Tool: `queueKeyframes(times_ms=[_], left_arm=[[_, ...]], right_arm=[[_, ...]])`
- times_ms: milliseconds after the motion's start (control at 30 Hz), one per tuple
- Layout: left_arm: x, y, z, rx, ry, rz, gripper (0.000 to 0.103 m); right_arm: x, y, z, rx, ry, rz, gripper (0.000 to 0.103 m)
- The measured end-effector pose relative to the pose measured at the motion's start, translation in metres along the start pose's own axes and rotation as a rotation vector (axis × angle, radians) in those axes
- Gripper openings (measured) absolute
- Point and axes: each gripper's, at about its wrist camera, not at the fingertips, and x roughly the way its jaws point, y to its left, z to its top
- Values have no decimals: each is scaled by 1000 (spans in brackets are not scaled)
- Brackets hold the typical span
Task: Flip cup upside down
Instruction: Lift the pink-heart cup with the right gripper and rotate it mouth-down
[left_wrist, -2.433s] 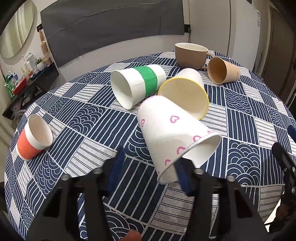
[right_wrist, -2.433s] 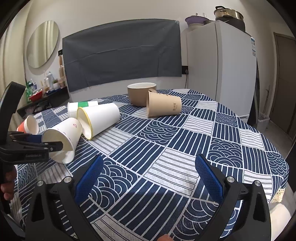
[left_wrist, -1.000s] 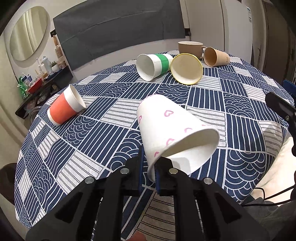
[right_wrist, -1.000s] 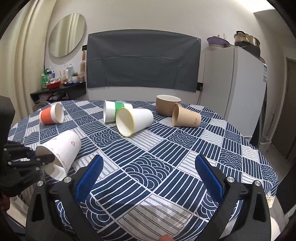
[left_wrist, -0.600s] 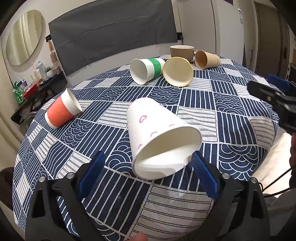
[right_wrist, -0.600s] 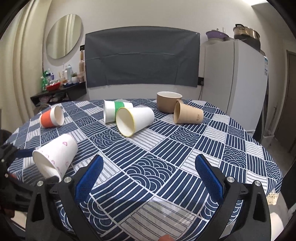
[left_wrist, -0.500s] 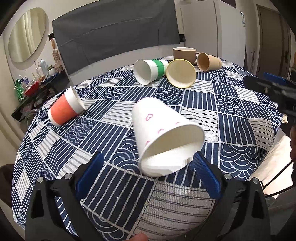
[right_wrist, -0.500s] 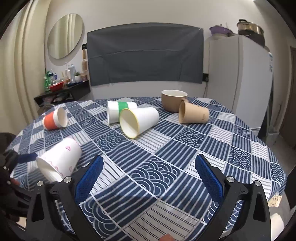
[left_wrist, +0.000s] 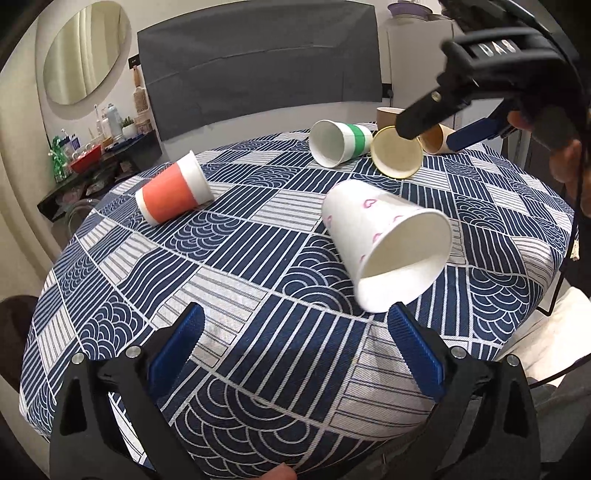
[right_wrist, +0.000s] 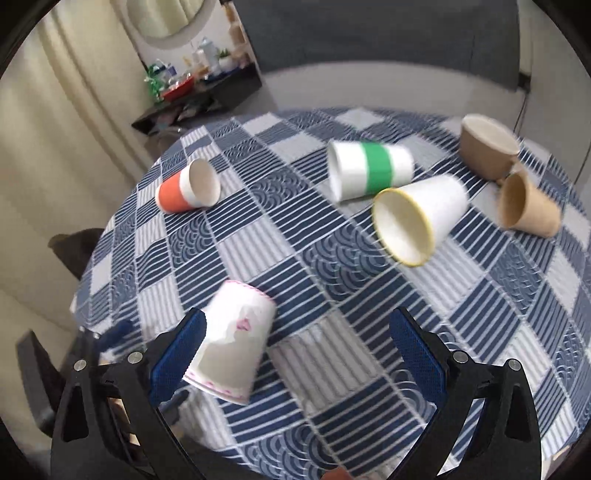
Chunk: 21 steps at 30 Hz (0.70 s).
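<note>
A white paper cup with pink hearts (left_wrist: 384, 247) lies on its side on the blue patterned tablecloth (left_wrist: 236, 266), its open mouth facing my left gripper. My left gripper (left_wrist: 295, 350) is open and empty, just in front of the cup's rim. The cup also shows in the right wrist view (right_wrist: 232, 339), near the table's front edge. My right gripper (right_wrist: 295, 350) is open and empty, hovering above the table with the cup by its left finger. It also shows in the left wrist view (left_wrist: 458, 114), raised at the upper right.
An orange cup (left_wrist: 171, 192), a green-banded cup (left_wrist: 340, 142), a yellow-rimmed cup (left_wrist: 397, 157) and a tan cup (right_wrist: 528, 206) lie on their sides farther back. A brown mug (right_wrist: 487, 147) stands at the far right. A shelf with bottles (left_wrist: 92, 147) is behind.
My left gripper has let go of the heart cup and opened wide; the cup now lies loose on the cloth. My right gripper has risen and swung left over the table.
</note>
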Motion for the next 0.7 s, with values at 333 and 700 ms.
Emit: queueKeyframes(times_ms=[333, 700], left_arm=[[6, 25, -11, -46, 5, -7, 97], [15, 40, -17, -69, 19, -13, 97]], right_arm=[[54, 22, 29, 102, 355, 110, 95], [86, 37, 23, 93, 514, 67, 94]])
